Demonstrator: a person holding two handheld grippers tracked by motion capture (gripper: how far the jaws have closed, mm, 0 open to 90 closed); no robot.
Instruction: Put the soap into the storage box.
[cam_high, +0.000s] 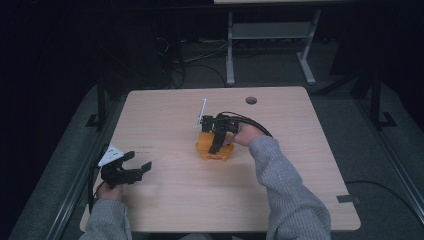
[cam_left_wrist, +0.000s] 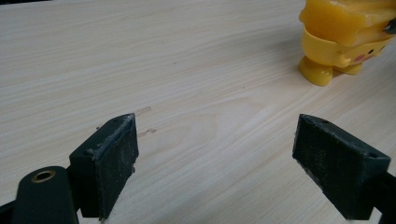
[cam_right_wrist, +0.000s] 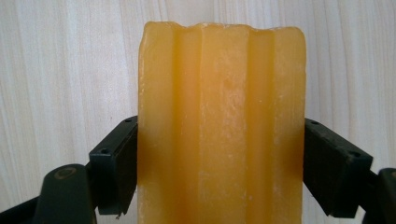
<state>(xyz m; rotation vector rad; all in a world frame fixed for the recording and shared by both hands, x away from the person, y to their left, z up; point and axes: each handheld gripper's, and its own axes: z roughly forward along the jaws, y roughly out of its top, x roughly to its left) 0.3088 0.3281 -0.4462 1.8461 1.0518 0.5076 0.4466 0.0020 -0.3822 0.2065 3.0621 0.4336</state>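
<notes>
I am holding my left gripper (cam_high: 142, 167) low near my edge of the counter (cam_high: 165, 200), with its jaws spread wide and nothing between them. A grey plate is sitting on top of it.

Farther out, my right gripper (cam_high: 216, 146) is coming down on the yellow toy (cam_high: 214, 150) in the middle of the counter. Its jaws are pressing on both sides of the toy's ridged top (cam_right_wrist: 219, 121). The toy (cam_left_wrist: 343, 37) is standing on little round feet and has a small face with a pink cheek. I am guessing it is light and a bit soft and rubbery, with smooth, shiny sides that could slip, so I am squeezing gently across the flat sides.

Nothing is standing in the way. Beyond the toy there is a round hole (cam_high: 251, 100) near the far edge.
</notes>
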